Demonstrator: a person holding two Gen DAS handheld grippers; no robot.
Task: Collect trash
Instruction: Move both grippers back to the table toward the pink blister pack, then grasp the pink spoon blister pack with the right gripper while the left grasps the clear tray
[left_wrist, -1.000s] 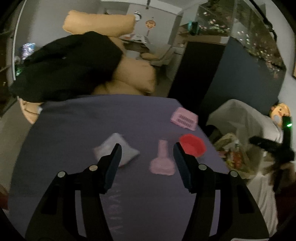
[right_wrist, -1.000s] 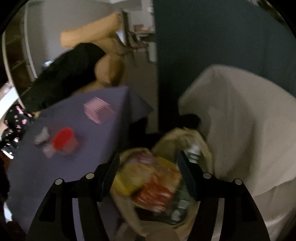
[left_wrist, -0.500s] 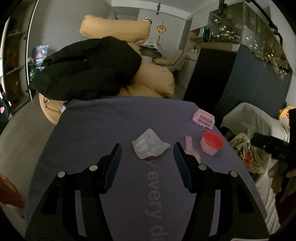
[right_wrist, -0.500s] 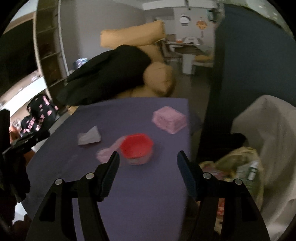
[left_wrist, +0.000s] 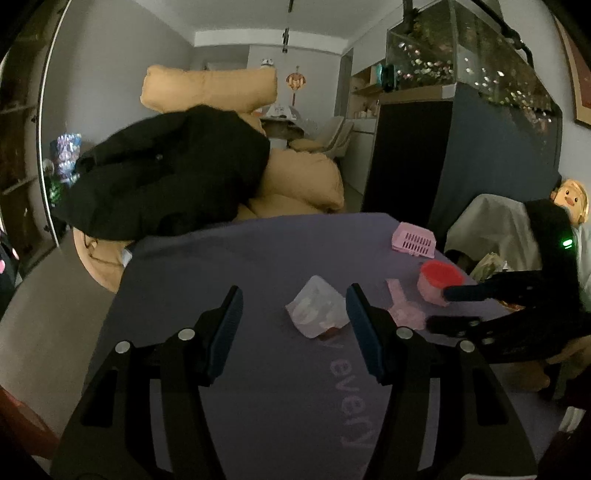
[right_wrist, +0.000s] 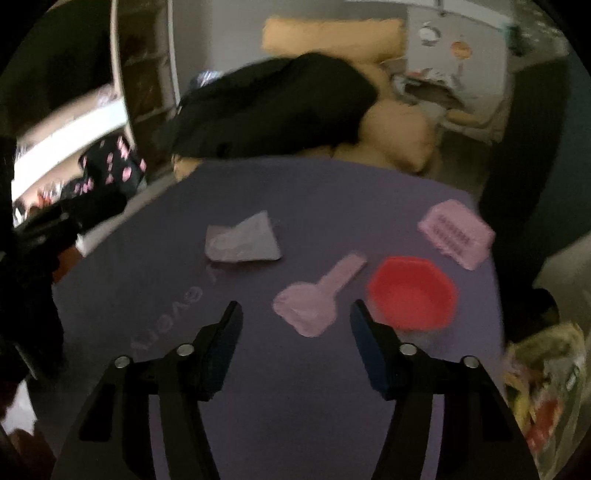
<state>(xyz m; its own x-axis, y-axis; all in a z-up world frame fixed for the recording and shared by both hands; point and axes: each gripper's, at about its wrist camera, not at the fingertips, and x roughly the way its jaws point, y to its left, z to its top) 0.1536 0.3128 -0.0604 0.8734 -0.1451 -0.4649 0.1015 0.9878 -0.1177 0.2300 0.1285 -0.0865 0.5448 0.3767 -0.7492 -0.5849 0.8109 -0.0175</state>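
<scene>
Left wrist view: left claw (left_wrist: 293, 325) open above the purple table (left_wrist: 221, 266), nothing between its pads. Crumpled clear wrapper (left_wrist: 318, 312) lying flat on the table just beyond the fingertips, at about 1 o'clock from the middle of the claw. Pink scoop (left_wrist: 402, 306) at 3 o'clock of the wrapper, near it. Red-lidded cup (left_wrist: 439, 278) at 2 o'clock of the scoop, pink basket (left_wrist: 414, 240) farther at 12 o'clock of the cup. Right claw (left_wrist: 448, 308) entering from 3 o'clock, one finger in front of the cup, the other near the scoop.

Right wrist view, blurred: right claw (right_wrist: 295, 332) open but just been closing somewhat, no thing between the pads. Pink scoop (right_wrist: 317, 295) just beyond the fingertips, at 12 o'clock. Red-lidded cup (right_wrist: 412, 293) at 3 o'clock of it, pink basket (right_wrist: 456, 233) at 1 o'clock. Wrapper (right_wrist: 242, 242) at 11 o'clock, apart. Trash bag (right_wrist: 546, 376) with colourful packets at 4 o'clock, beside the table edge.
</scene>
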